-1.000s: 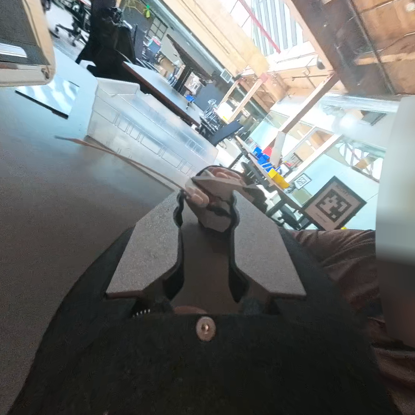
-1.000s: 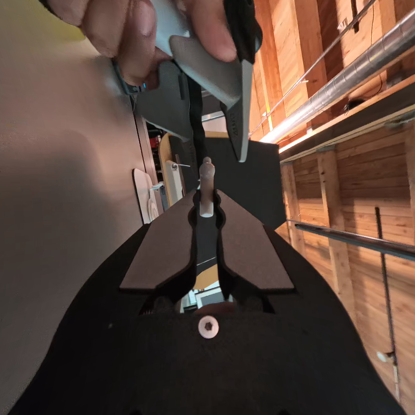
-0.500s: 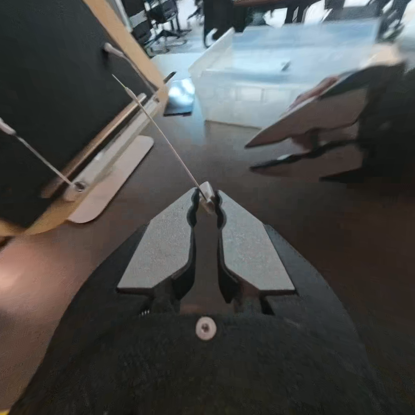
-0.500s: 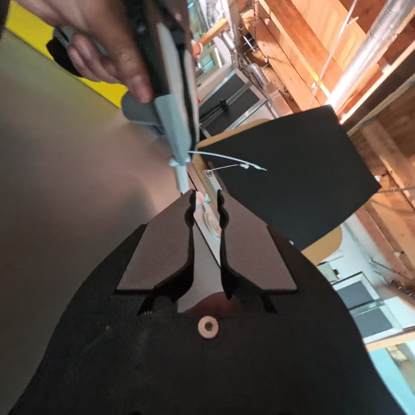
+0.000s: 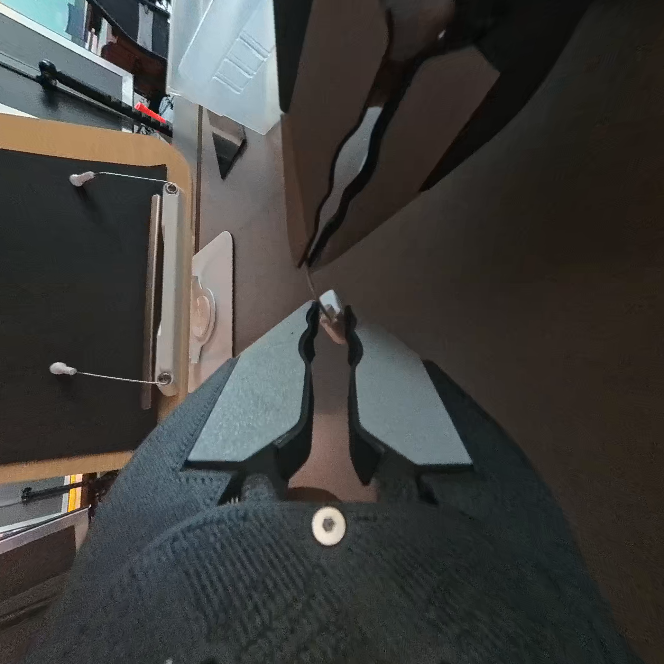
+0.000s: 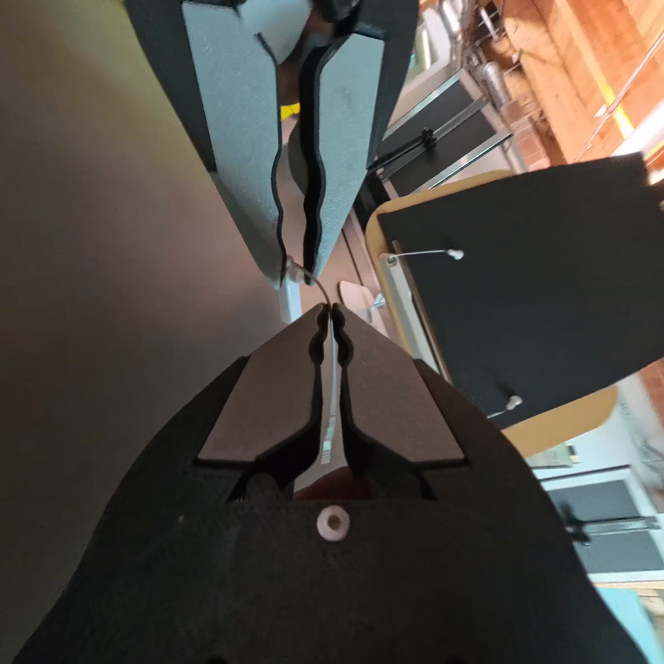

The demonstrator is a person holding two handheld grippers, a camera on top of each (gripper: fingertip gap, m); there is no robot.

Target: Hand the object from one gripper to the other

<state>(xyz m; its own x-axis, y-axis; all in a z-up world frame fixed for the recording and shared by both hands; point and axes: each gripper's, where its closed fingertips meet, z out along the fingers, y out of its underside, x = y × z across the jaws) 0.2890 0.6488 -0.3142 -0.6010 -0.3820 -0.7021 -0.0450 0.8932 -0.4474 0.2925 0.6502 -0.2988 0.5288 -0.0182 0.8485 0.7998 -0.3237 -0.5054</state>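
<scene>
The object is a thin white cable tie. Its blocky head (image 5: 331, 312) is pinched between the tips of my left gripper (image 5: 330, 309), which is shut on it. The thin strap (image 5: 311, 284) runs a short way to my right gripper (image 5: 308, 264), which faces the left one tip to tip. In the right wrist view my right gripper (image 6: 330, 308) is shut on the strap (image 6: 322, 289), whose tail (image 6: 333, 388) runs back between the fingers. The left gripper (image 6: 295, 276) shows above, still holding the head (image 6: 293, 270).
A black board with a tan rim (image 5: 72, 287) stands to one side and carries two more ties on a metal bar (image 5: 168, 284); it also shows in the right wrist view (image 6: 521, 287). A clear plastic bin (image 5: 230, 61) and a flat white plate (image 5: 215, 258) lie on the dark table (image 5: 503, 323).
The right gripper was open and apart from the tie; it has closed on the strap. The two grippers have come tip to tip, and the left gripper has rolled while holding the head.
</scene>
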